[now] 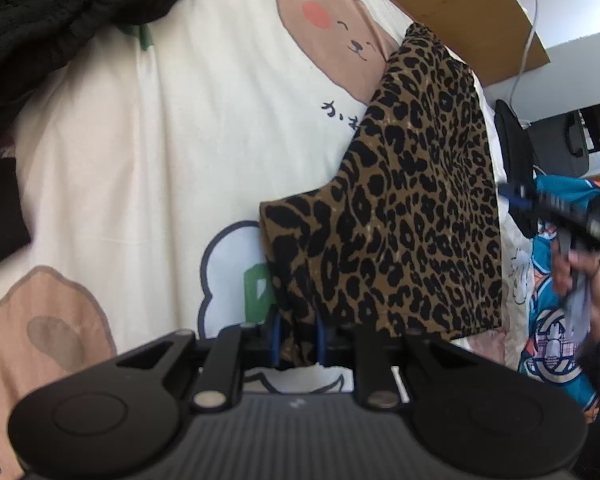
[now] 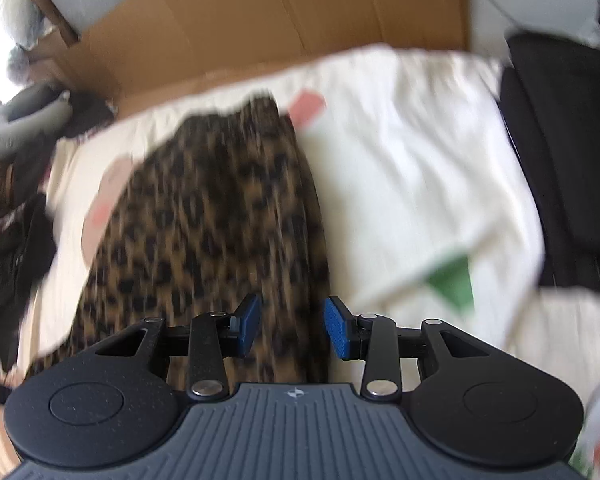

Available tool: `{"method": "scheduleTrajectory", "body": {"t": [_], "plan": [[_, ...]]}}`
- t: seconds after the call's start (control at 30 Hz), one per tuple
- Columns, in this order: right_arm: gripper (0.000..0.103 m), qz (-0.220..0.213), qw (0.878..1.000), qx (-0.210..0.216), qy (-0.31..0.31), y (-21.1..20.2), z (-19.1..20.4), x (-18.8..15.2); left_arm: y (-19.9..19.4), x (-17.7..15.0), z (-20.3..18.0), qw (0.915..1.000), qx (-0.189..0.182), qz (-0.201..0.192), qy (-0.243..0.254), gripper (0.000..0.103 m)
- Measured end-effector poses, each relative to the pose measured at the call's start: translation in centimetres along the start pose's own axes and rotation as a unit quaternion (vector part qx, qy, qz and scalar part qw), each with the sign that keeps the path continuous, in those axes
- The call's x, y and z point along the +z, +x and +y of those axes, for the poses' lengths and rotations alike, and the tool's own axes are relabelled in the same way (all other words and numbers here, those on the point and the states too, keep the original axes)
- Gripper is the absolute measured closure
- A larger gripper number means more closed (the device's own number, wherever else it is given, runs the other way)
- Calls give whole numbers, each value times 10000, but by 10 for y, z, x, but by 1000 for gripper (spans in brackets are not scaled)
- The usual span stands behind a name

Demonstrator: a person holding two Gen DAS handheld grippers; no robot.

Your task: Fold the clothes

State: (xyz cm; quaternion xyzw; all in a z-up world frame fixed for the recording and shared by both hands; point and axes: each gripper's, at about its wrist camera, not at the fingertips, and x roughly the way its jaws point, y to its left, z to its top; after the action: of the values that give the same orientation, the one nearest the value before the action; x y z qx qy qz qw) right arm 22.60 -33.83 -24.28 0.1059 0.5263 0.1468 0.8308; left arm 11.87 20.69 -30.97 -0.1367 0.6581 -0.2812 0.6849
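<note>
- The left gripper (image 1: 298,338) is seen clamped on the near corner of the leopard-print garment (image 1: 404,216); the blue pads (image 1: 277,336) are drawn close together with cloth bunched between them.
- From these fingers the garment runs forward and to the right, its long axis slanting away toward the cardboard box (image 1: 460,4) at the far right. The cloth appears lifted at the pinched end and draped over the cartoon-print bedsheet (image 1: 180,140) further out.
- In the right wrist view the right gripper (image 2: 292,330) is found released: its blue pads (image 2: 338,330) stand well apart, nothing is held, and whether either pad brushes the cloth cannot be told through the motion blur.
- The garment lies just ahead of and beneath these open fingers, stretching forward and slightly left; its right edge passes between the pads.
- It is judged that the next move turns on the right gripper, the free one, closing on that edge directly before it.
- A dark pile of clothes (image 1: 60,12) is left far forward-left of the left fingers.
</note>
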Motion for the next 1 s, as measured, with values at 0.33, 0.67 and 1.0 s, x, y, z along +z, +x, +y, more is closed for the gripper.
{"method": "scheduleTrajectory", "body": {"t": [0.33,0.67,1.0], "plan": [[59,701,9963,105,496,-27,-22,-75,-1,9,14,9990,-204,-153,-372,60],[47,1117,9901,441,726,-19,-25,-110,14,6,33,9947,-773,-4,-670,61],[47,1033,9771,1050,1539,-6,-41,-124,27,12,27,9942,-847,181,-631,65]]}}
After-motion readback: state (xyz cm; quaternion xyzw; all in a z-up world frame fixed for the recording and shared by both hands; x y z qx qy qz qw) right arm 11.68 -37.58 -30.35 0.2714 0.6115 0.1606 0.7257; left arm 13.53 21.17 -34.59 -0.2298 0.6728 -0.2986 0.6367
